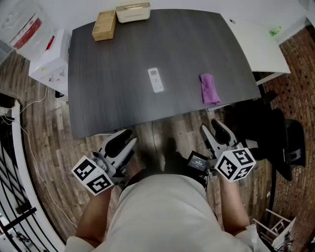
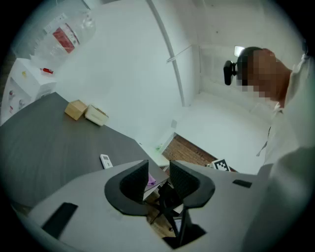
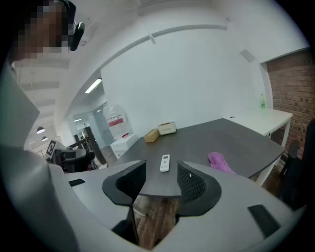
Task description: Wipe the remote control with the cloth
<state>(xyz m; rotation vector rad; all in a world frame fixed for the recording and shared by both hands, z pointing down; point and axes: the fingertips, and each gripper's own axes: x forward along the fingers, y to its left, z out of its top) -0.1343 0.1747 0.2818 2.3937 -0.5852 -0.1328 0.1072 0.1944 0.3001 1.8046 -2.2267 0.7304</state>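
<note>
Evidently grips nothing yet. Holds the fingers (image 2: 134, 179) of the left gripper (image 1: 132, 137) only a narrow gap apart, with nothing between them but background and a far-off sliver of the purple cloth (image 2: 151, 179). Carries the fingers (image 3: 192, 184) of the right gripper (image 1: 210, 125) wider apart, equally empty, tipped down toward the worktop (image 1: 187, 49), probably because that side sits nearer the cloth and looks set to fetch it. Parks both tools low in the head view, short of the worktop's near edge and over the wooden floor (image 1: 162, 130), which reads as a ready stance before any reach.

Finds the remote control (image 1: 155, 79) lying flat near the middle of the worktop, well apart from both grippers and lined up between the right fingers in the right gripper view. Finds the cloth bunched at the right of the head view, close to the near edge and apart from the remote control. Shows a tan box (image 1: 104, 24) and a cream box (image 1: 133, 12) side by side at the far edge, upper left of the frame, out of the way of any wiping. Reads as not begun: cloth first, most likely, then the remote control.
</note>
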